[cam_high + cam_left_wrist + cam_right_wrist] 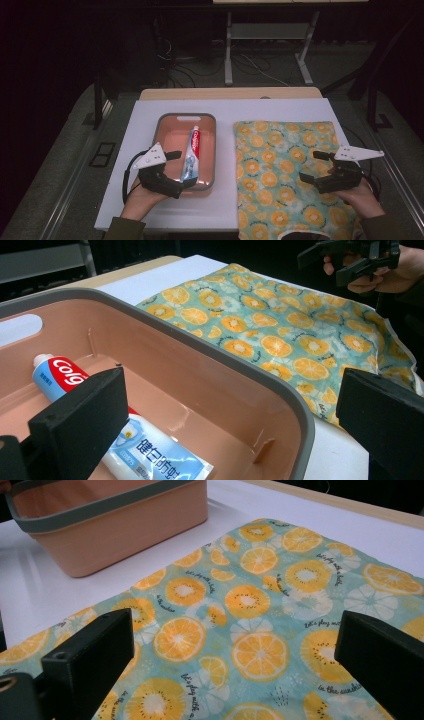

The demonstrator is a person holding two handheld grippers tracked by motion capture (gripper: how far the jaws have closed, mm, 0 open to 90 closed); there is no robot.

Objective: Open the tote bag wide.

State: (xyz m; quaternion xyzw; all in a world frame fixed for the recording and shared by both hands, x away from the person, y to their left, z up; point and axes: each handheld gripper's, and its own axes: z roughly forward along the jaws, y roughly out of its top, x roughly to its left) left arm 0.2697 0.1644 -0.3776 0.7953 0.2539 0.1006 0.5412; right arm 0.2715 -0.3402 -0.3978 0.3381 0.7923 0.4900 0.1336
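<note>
Nearest of all, the left gripper hovers at the near rim of the pink basin, its jaws spread wide with nothing between them. In the left gripper view one jaw hangs over the basin's inside and the other outside its grey-edged wall, so the gripper looks placed either to take that rim or to drop in for the toothpaste tube. The tube lies flat on the basin floor, cap toward the far end, just beyond the jaws and apart from them.

On the right, the right gripper is held low over the near right part of the orange-patterned cloth, jaws likewise fully apart and gripping nothing. The cloth is spread flat on the white table, which suits it as a wrapping or covering sheet; its near edge hangs off the table's front.

Basin and cloth sit side by side, close but apart, with a bare strip of table between. The basin's upright wall would stand in the way of any move of the tube toward the cloth, so I judge it must be lifted clear first. Beyond the table, a dark floor with cables and a stand's legs.
</note>
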